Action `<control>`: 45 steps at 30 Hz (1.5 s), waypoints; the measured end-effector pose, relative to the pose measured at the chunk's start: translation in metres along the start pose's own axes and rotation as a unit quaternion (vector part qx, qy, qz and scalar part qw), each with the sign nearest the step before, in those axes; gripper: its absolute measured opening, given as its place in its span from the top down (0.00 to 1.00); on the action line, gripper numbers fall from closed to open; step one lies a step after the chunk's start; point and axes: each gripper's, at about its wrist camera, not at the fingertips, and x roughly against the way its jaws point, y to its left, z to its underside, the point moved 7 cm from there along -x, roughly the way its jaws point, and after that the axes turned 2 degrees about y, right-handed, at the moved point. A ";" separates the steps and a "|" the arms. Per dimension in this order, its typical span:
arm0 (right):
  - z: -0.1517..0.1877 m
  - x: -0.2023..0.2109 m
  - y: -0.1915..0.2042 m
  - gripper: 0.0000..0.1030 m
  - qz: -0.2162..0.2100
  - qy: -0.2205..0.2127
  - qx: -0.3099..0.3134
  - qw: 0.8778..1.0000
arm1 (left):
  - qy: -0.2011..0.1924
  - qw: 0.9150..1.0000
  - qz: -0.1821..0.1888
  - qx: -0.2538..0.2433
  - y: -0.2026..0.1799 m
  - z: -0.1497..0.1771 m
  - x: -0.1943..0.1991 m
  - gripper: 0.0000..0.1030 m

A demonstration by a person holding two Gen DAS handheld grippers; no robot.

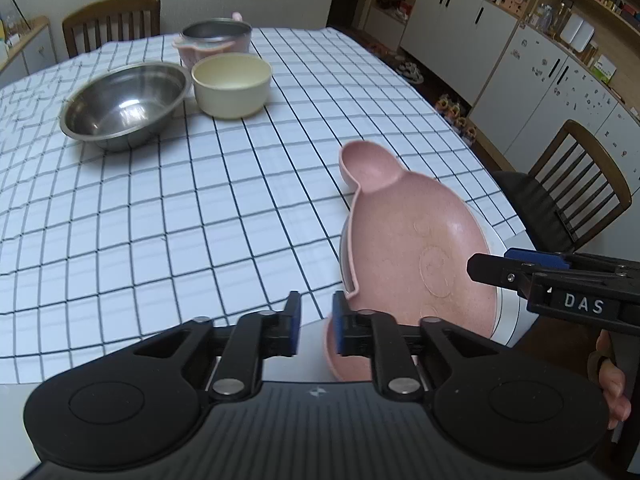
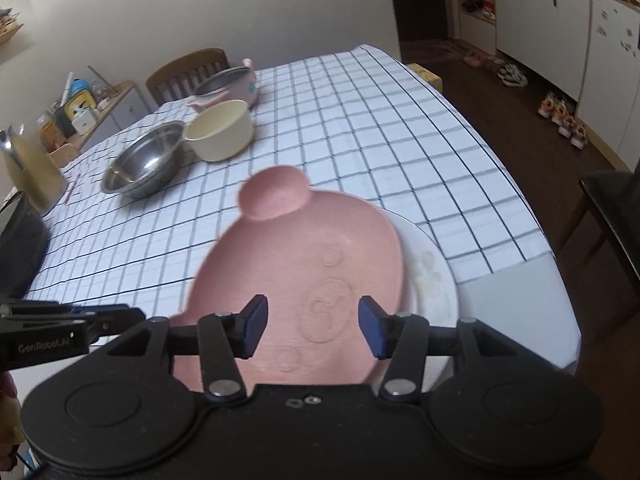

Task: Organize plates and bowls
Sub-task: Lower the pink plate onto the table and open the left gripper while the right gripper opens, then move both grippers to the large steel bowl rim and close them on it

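The pink, matte, ear-shaped plastic plate [image 2: 304, 264] is lying on the round white glazed plate [image 2: 430, 276] at the checked tablecloth's [image 1: 200, 208] near corner, so one stack seems done. The left gripper [image 1: 316, 326] and right gripper [image 2: 316, 326] are hovering unclenched, gripping nothing. The shiny steel bowl [image 1: 124, 104] and the cream bowl [image 1: 232, 82] are sitting unstacked (likely next).

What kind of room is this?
Probably a home dining room: a table with a checked tablecloth, wooden chairs around it, bowls set out, and cupboards with shoes on the floor nearby.
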 end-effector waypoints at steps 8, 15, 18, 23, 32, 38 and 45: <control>-0.013 0.013 0.040 0.29 -0.015 -0.031 0.022 0.999 | -0.046 0.999 -0.006 0.007 0.018 -0.007 0.029 0.51; -0.027 0.026 0.072 0.10 -0.021 -0.064 0.036 0.997 | -0.079 0.997 -0.019 0.011 0.040 -0.015 0.055 0.44; -0.034 0.032 0.084 0.05 -0.023 -0.077 0.049 0.996 | -0.093 0.995 -0.027 0.013 0.049 -0.019 0.066 0.42; -0.049 0.036 0.108 0.01 -0.030 -0.096 0.070 0.992 | -0.122 0.991 -0.048 0.026 0.069 -0.029 0.084 0.29; -0.083 0.017 0.148 0.00 -0.053 -0.095 0.120 0.987 | -0.146 0.983 -0.090 0.060 0.109 -0.060 0.091 0.26; -0.119 -0.014 0.167 0.00 -0.060 -0.091 0.158 0.982 | -0.142 0.977 -0.125 0.096 0.142 -0.087 0.075 0.25; -0.172 -0.063 0.183 0.00 -0.068 -0.073 0.175 0.979 | -0.130 0.971 -0.150 0.131 0.175 -0.123 0.050 0.25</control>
